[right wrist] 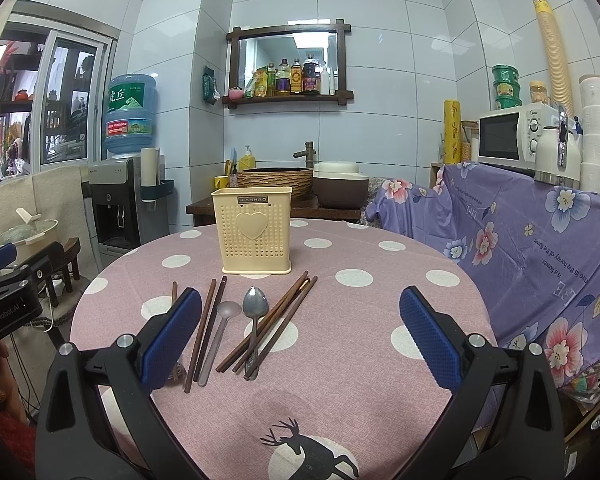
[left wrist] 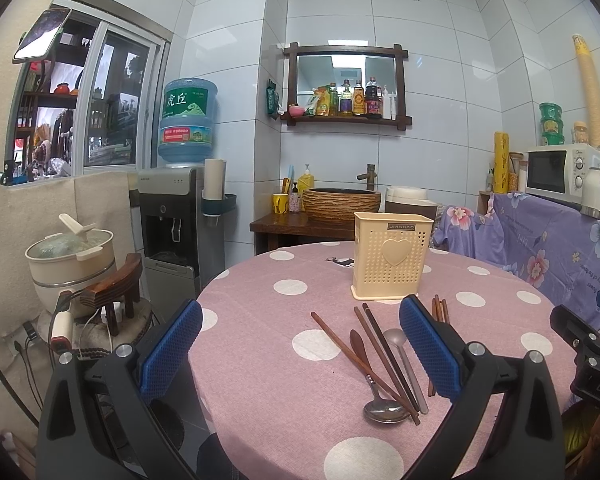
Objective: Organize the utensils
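A cream perforated utensil holder [right wrist: 256, 232] is seen upright near the middle of the round tabletop [right wrist: 380, 380]; whether anything is inside cannot be told; wooden chopsticks [right wrist: 278, 322], a metal spoon [right wrist: 255, 308] and a translucent spoon [right wrist: 220, 330] are laid loose in front of it; bare cloth is left toward the tabletop's right edge; the left gripper [left wrist: 300, 348] and right gripper [right wrist: 300, 332] are held with fingers spread wide, nothing grasped.

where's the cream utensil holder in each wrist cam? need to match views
Left wrist: cream utensil holder right of centre, standing upright on the far part of the table, above the right finger.
Right wrist: cream utensil holder left of centre, upright, beyond the utensils.
Shared landmark: wooden wall shelf with bottles, above the holder.
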The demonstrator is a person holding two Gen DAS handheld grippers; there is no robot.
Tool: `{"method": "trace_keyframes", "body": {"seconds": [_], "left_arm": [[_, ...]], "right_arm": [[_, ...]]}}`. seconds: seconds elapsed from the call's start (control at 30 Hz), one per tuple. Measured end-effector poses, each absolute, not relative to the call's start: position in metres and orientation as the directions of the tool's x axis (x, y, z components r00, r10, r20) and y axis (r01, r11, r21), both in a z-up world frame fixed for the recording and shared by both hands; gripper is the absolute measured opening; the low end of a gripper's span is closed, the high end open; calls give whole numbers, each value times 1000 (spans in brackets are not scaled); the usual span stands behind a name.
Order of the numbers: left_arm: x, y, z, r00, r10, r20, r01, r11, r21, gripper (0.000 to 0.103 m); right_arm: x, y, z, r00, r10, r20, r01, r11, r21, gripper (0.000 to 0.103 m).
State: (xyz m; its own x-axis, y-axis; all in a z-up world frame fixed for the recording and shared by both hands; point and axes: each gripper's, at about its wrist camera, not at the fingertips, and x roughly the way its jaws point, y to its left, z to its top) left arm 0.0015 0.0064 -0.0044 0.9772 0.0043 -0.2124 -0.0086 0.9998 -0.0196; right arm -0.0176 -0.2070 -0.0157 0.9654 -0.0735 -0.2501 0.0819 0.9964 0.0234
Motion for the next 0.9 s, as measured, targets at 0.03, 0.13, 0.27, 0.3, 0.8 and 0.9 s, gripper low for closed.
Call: {"method": "trace_keyframes", "body": {"seconds": [0.03,0.13,0.27,0.3,0.8,0.9], "left_arm": [[2,7,-4,977,5,-213,-9,1000,-20,98],[1,7,-5,977,3,-213,-8,1000,-21,98],[2,7,-4,977,4,-214,-8,1000,-19,98],[2,6,-4,977,4,-214,-9,1000,-19,98],[2,9,-6,976,4,-217,-8,1000,-18,98],[2,9,-6,976,4,-217,-8,1000,-19,98]], "right_arm": [[-18,-207,-16,966,-74,-248,82,996,23,98],[-17,-207,-16,966,-73,-250,82,996,23,98],[-18,-208,-15,966,-73,-249,82,996,23,98],[-18,-207,-16,966,-73,-249,82,996,23,98],[-19,-204,-14,965,-74,-251,83,996,22,98],[-19,-205,-14,965,-73,-251,82,996,23,98]]}}
